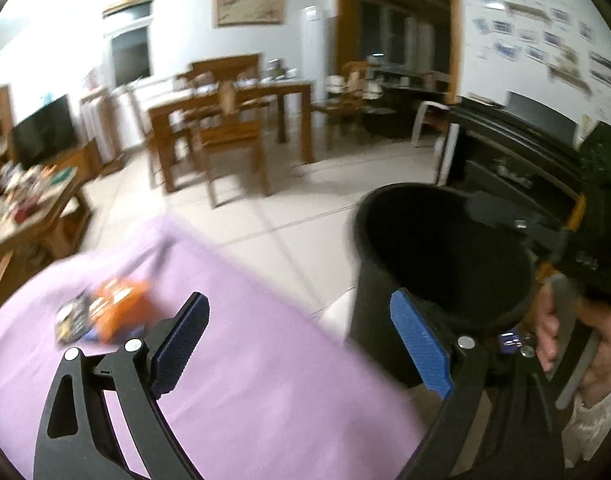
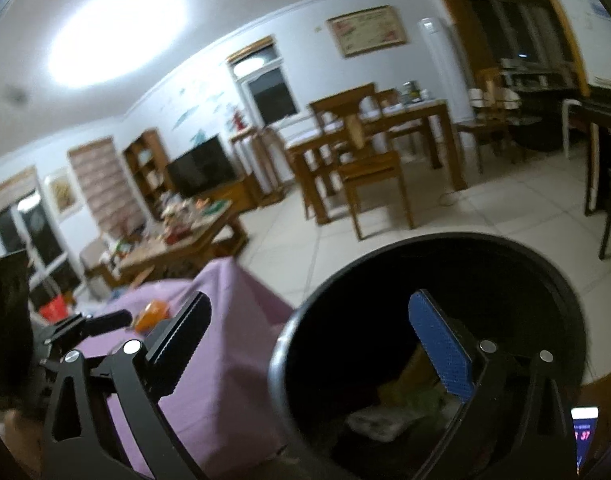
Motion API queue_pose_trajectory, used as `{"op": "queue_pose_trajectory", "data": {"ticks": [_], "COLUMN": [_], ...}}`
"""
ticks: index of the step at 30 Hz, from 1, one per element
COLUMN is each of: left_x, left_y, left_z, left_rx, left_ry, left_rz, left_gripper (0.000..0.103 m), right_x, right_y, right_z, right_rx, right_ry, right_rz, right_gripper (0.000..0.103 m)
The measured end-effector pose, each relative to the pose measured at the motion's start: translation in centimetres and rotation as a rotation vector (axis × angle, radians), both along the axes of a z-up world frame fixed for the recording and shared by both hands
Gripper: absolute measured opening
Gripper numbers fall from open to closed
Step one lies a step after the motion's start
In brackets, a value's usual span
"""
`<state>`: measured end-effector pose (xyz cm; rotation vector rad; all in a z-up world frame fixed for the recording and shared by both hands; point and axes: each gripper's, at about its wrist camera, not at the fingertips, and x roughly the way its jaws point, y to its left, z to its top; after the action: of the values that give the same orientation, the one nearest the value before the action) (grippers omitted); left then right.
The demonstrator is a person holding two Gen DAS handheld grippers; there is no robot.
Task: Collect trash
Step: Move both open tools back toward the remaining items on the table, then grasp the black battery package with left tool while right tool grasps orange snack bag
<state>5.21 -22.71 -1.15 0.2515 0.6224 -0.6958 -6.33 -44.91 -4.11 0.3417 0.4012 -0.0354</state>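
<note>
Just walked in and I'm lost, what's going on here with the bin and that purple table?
A person is collecting trash with two handheld grippers. The right gripper is open over the black trash bin, which already holds some wrappers. The left gripper is open above the purple tablecloth, where an orange snack packet remains.

Left wrist cam sits low over the purple cloth [image 1: 233, 360], looking across the room at the dining table [image 1: 233, 108], with the black bin [image 1: 437, 280] close on its right. Right wrist cam is almost on top of the bin [image 2: 425, 288], peering over its rim, tilted up enough to catch the ceiling light [image 2: 117, 36]. Both share cloth, bin, table and TV [image 1: 45, 132].
</note>
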Motion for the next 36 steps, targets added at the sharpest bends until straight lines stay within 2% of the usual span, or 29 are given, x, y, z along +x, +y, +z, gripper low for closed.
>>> {"op": "queue_pose_trajectory", "data": {"ticks": [6,8,12,16,17,19,21,23,25,26,32,33,34,36], "left_x": [3.3,4.2,6.1,7.2,7.5,8.6,8.9,8.8,9.0,8.9,8.7,8.6,8.5,8.6], "left_y": [8.6,11.0,14.7,15.6,15.7,15.9,16.4,16.6,16.6,16.6,16.8,16.7,16.7,16.9], "left_z": [-1.4,-2.1,-3.2,-4.2,-4.4,-4.8,-4.9,-5.1,-5.1,-5.1,-5.2,-5.4,-5.3,-5.2], "left_rx": [0.033,0.049,0.099,0.163,0.171,0.181,0.145,0.155,0.153,0.153,0.143,0.142,0.137,0.125], "left_ry": [0.049,0.069,0.085,0.083,0.084,0.117,0.154,0.147,0.144,0.141,0.143,0.144,0.141,0.146], "left_rz": [0.17,0.203,0.236,0.23,0.226,0.21,0.182,0.176,0.17,0.17,0.167,0.163,0.162,0.16], "left_gripper": [0.091,0.091,0.091,0.09,0.086,0.071,0.057,0.055,0.047,0.04,0.035,0.028,0.021,0.017], "right_x": [4.6,5.9,9.0,11.7,12.0,13.3,14.8,16.6,18.2,18.9,23.3,23.8,24.3,24.9], "right_y": [7.1,9.2,13.1,17.2,17.6,19.0,20.1,20.9,21.7,21.5,23.5,23.3,23.3,23.6], "right_z": [0.1,0.0,-0.2,-0.1,-0.2,-0.3,-0.3,-0.3,-0.5,-0.7,-2.2,-2.8,-3.2,-3.9], "right_rx": [-0.064,-0.062,-0.059,-0.101,-0.109,-0.128,-0.145,-0.161,-0.182,-0.191,-0.264,-0.267,-0.272,-0.274], "right_ry": [0.07,0.093,0.147,0.177,0.18,0.185,0.196,0.209,0.225,0.233,0.309,0.325,0.346,0.371], "right_rz": [0.177,0.232,0.333,0.41,0.421,0.447,0.465,0.475,0.482,0.486,0.488,0.49,0.495,0.515], "right_gripper": [0.097,0.094,0.083,0.082,0.082,0.082,0.082,0.082,0.082,0.082,0.082,0.076,0.06,0.045]}}
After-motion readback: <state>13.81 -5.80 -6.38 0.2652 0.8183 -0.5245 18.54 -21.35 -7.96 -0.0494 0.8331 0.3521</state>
